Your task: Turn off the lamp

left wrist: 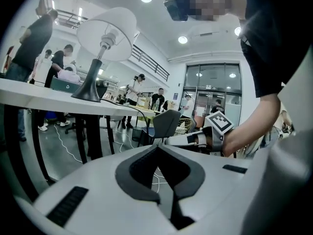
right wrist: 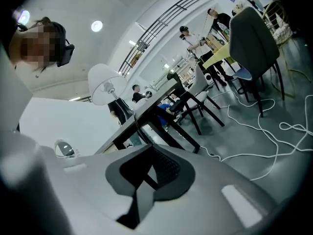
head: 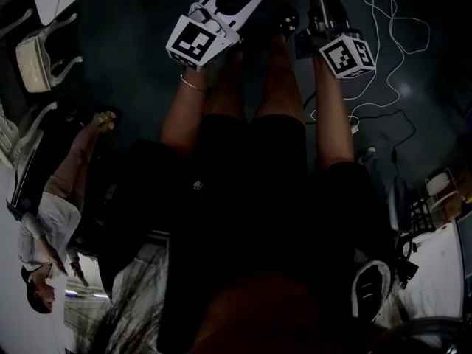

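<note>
Bin (left wrist: 138, 134): small and dark. It stands on the floor (left wrist: 58, 155) past the legs of the bench (left wrist: 44, 98). It is too far off to see what is in it.
Lamp (left wrist: 107, 31): white shade, thin stem, black foot. It stands upright on the bench top, near the edge. Both tongs are well apart from it and lower than the bench top. I cannot tell if it is lit.
Left tongs (left wrist: 158, 153): clenched. The two dark pads meet, with nothing between them. They touch nothing and point about level, toward the space under the bench.
Right tongs (right wrist: 151, 153): clenched too, and empty. They touch nothing. The left gripper view shows them off to the right, below the bench top.
Head view: both tongs are held out in front, side by side but apart, over the person's bare legs (head: 276, 87) and the dark floor.
Bench: white top on dark legs.
Cord (left wrist: 128, 105): black. It runs from the lamp's foot along the bench top and hangs over the edge.
Chair (left wrist: 165, 124): grey, past the bench.
Cables (right wrist: 255, 155): white, lying in loops on the floor.
People (left wrist: 159, 99): several stand far back in the bright room.
</note>
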The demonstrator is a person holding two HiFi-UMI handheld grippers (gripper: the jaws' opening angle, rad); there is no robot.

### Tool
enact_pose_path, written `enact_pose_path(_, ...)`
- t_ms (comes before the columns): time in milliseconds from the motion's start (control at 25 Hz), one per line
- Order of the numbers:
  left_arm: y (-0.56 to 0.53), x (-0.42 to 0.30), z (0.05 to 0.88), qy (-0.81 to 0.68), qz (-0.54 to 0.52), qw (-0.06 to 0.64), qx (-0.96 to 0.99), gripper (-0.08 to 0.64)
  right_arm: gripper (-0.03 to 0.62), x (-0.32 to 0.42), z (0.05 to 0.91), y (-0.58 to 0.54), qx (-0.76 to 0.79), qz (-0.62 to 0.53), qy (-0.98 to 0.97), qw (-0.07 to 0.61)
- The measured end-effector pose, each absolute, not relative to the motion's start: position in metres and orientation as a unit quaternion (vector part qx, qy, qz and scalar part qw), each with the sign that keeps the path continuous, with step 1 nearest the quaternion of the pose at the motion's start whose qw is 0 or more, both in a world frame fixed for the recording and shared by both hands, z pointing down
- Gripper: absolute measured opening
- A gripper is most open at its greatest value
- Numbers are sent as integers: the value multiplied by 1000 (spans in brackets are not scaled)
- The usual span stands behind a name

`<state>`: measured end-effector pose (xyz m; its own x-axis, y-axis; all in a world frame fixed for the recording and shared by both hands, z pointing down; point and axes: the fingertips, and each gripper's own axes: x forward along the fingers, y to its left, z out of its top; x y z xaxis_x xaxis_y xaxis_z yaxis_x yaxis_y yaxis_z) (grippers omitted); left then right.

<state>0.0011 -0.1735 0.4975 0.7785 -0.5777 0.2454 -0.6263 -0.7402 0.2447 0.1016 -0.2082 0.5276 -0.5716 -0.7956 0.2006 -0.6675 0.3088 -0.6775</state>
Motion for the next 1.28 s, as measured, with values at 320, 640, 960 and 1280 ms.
enact_pose_path(320,-174,-25,461,-348,71,157,921,6,2,90,486,-196,-450,-373,805,101)
enact_pose_path(640,-167,-40,423,-356,66,163,918,6,0,73,431,-184,-430,-356,822,108)
enact_pose_path(960,-162,-33,384,-333,52,152,929,6,0,62,386,-170,-419,-343,833,114)
enact_pose_path(1280,-152,-34,339,-320,30,141,936,6,0,49,332,-152,-407,-316,847,130)
